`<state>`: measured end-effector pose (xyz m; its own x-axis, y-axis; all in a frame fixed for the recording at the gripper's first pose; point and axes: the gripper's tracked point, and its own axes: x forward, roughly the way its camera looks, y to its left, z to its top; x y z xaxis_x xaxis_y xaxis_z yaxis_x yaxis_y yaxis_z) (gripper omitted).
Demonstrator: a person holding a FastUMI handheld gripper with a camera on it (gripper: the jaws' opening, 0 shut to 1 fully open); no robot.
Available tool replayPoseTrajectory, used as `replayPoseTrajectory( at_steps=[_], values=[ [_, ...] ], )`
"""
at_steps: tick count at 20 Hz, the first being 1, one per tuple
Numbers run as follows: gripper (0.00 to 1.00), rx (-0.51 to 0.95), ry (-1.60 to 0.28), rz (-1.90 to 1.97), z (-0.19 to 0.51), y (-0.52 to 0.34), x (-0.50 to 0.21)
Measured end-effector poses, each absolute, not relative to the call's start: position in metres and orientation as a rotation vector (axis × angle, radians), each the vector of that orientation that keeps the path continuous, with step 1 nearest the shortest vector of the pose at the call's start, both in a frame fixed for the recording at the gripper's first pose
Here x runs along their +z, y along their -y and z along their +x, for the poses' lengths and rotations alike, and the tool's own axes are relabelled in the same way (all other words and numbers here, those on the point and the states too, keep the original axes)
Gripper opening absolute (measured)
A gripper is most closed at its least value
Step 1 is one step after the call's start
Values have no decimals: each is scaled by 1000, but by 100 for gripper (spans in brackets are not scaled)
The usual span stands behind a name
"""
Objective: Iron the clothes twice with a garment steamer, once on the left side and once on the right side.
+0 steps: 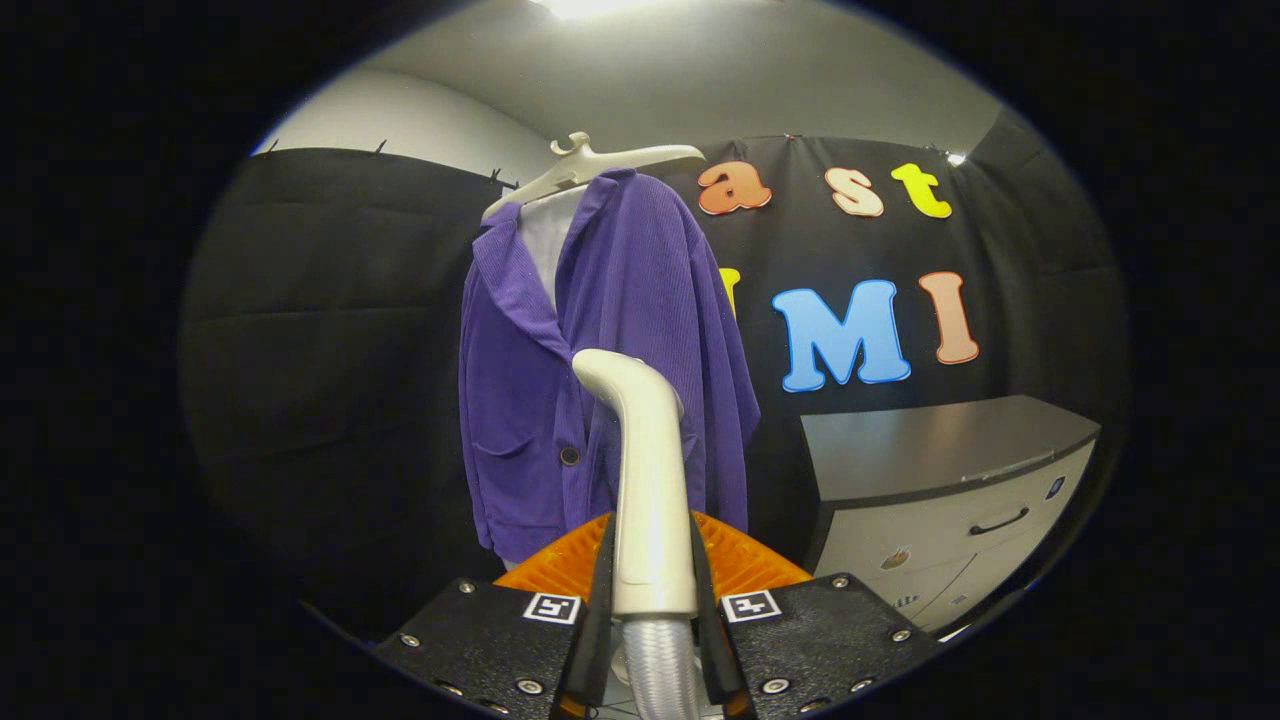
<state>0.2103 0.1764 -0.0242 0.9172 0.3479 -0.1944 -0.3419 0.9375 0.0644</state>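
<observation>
**Steamer gripped, jacket ahead**

The garment steamer point(648, 470) is clamped between the fingers point(601, 590), both pressed against its handle, one on each side. It is held upright, with the head bent toward the purple jacket point(610, 330). A ribbed hose point(660, 670) is seen leaving the handle base between the fingers. The jacket is hung on a white hanger point(590, 165) just beyond the steamer head, front open, one button visible. A drawer cabinet point(950, 490) is placed beside the jacket, apart from it.
</observation>
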Motion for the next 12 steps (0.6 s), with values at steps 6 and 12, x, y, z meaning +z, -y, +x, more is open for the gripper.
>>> replayPoseTrajectory(
  at_steps=[6, 12],
  values=[
    [37, 335, -266, 15, 191, -169, -69],
    [37, 296, -349, 7, 177, -154, -121]
  ],
)
